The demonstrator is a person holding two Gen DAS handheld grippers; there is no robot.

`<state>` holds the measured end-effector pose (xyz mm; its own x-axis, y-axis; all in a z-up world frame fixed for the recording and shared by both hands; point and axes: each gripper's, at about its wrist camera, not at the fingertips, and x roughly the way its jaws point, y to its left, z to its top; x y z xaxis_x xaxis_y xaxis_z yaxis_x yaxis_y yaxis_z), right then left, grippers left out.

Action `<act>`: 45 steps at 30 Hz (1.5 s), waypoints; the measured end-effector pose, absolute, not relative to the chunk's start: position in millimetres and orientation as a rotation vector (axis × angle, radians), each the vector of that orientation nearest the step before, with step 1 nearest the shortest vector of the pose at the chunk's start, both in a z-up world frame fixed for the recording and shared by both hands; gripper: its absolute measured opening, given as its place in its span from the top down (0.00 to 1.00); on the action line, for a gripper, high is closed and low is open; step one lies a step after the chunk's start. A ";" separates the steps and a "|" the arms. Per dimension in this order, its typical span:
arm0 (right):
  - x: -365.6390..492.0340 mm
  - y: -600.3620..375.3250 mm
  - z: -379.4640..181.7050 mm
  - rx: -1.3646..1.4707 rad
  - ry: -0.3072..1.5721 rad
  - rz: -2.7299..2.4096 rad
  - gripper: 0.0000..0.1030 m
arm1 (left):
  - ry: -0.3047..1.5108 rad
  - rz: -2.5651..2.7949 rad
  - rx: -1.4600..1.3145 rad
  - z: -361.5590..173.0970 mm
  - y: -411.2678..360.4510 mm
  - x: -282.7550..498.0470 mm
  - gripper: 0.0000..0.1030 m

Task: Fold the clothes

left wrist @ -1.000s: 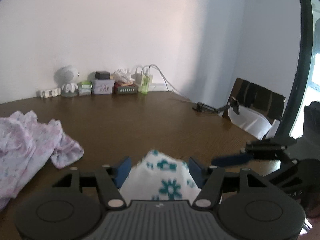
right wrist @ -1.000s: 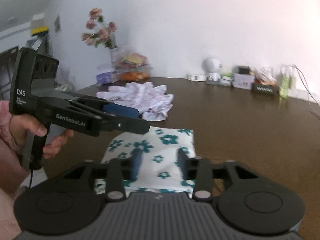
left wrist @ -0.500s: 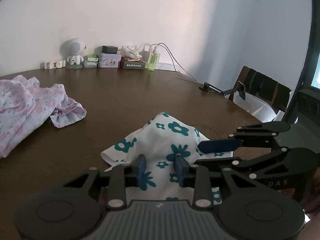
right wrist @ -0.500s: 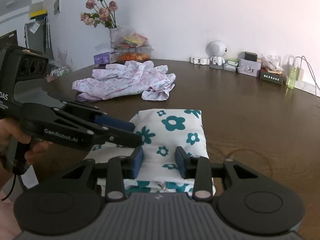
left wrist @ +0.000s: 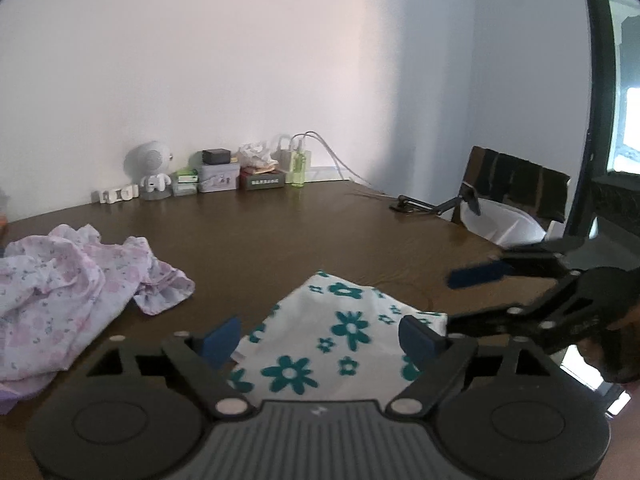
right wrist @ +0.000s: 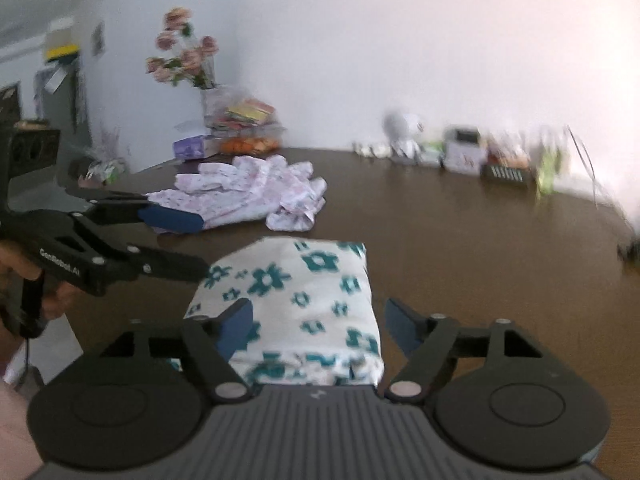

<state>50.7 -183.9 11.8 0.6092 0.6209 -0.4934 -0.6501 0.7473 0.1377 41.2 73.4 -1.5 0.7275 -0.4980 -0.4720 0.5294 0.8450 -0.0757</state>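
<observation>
A folded white cloth with teal flowers (left wrist: 340, 332) (right wrist: 304, 292) lies flat on the brown table (left wrist: 280, 240), close in front of both grippers. My left gripper (left wrist: 320, 338) is opening, its blue pads standing wide on either side of the cloth's near edge without pressing it. My right gripper (right wrist: 320, 322) is also opening, and its pads likewise stand clear of the cloth. Each gripper shows in the other's view, the right gripper (left wrist: 464, 296) and the left gripper (right wrist: 192, 244), with jaws apart beside the cloth. A crumpled pink floral garment (left wrist: 60, 280) (right wrist: 248, 192) lies farther left.
Along the wall stand a white robot figure (left wrist: 150, 168), small boxes (left wrist: 218, 176) and a green bottle (left wrist: 298, 168) with a cable. A phone stand (left wrist: 436, 204) and a chair (left wrist: 516, 188) are at the right edge. A vase of flowers (right wrist: 188, 60) and snack packets (right wrist: 248, 128) stand at the far left.
Half a second ago both grippers' jaws were narrow over the folded cloth. Now both stand wide, and both have drawn back slightly from the cloth, which lies still.
</observation>
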 end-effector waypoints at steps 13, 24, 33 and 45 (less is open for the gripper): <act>74.0 -216.0 -15.6 0.473 0.891 0.593 0.13 | 0.796 -0.822 0.094 -11.9 66.7 167.8 0.13; 75.7 -201.4 -36.5 0.679 0.975 0.473 0.10 | 0.929 -0.925 0.032 -36.1 65.4 210.1 0.12; 69.4 -181.9 -33.7 0.755 0.948 0.369 0.01 | 1.041 -0.992 -0.001 -50.2 67.5 238.1 0.00; 68.5 -173.9 -40.0 0.849 0.921 0.274 0.01 | 1.115 -1.034 0.005 -50.1 66.1 245.3 0.00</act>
